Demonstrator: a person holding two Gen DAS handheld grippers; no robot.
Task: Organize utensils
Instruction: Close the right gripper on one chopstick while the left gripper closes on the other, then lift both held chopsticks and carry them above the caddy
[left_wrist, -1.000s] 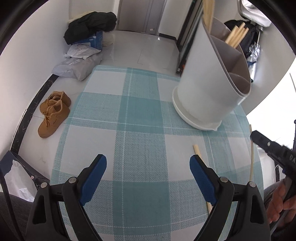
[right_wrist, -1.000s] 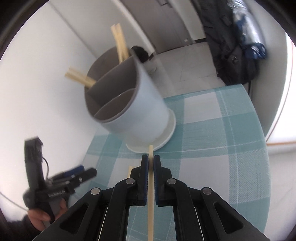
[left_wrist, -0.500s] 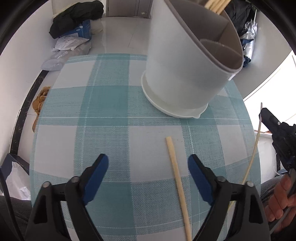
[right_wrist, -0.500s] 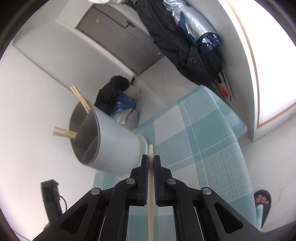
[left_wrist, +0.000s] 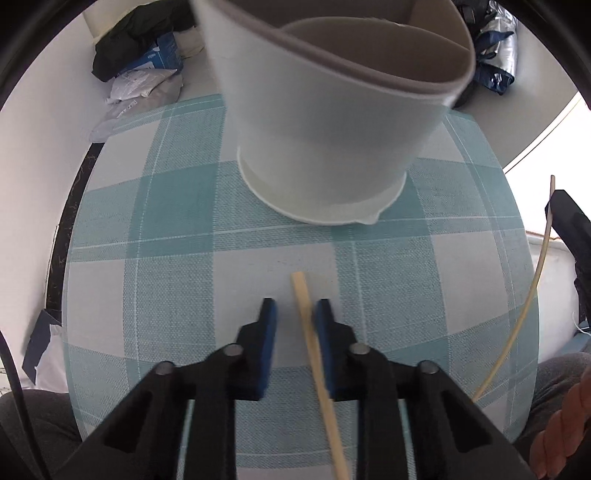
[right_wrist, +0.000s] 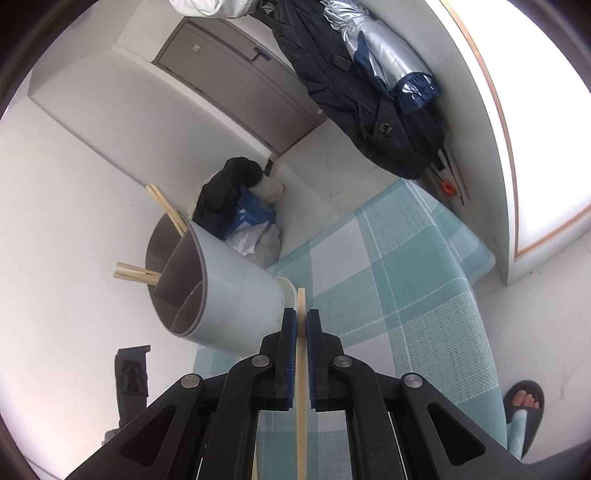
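The left hand-held gripper (left_wrist: 293, 314) points steeply down at the desk (left_wrist: 166, 266), which is covered in a teal and white checked cloth. Its blue jaws have just been closing and now stand narrow, with a gap still visible between them. A wooden chopstick (left_wrist: 314, 354) lies flat on the cloth inside that gap. Its right side is against the right pad, while the left pad (left_wrist: 267, 332) stands clear of it, so the chopstick is not yet pinched. The chopstick's long axis runs nearly straight away from the camera, leaning a little left. Its blunt far end points toward the white utensil holder (left_wrist: 325, 147) and stops well short of the holder's base.

The right hand-held gripper (right_wrist: 301, 321) is closed on a second chopstick (right_wrist: 301, 387). Both blue pads press its sides. This chopstick runs along the gripper's own line, between the fingers, and its tip juts a little past the pads toward the base of the utensil holder (right_wrist: 229, 295). From this wrist the holder appears tilted, showing its grey divided compartments. Pairs of chopsticks (right_wrist: 136, 275) stick out of two compartments, their ends pointing up and away from the opening. A sandalled foot (right_wrist: 524, 402) shows beside the desk edge.
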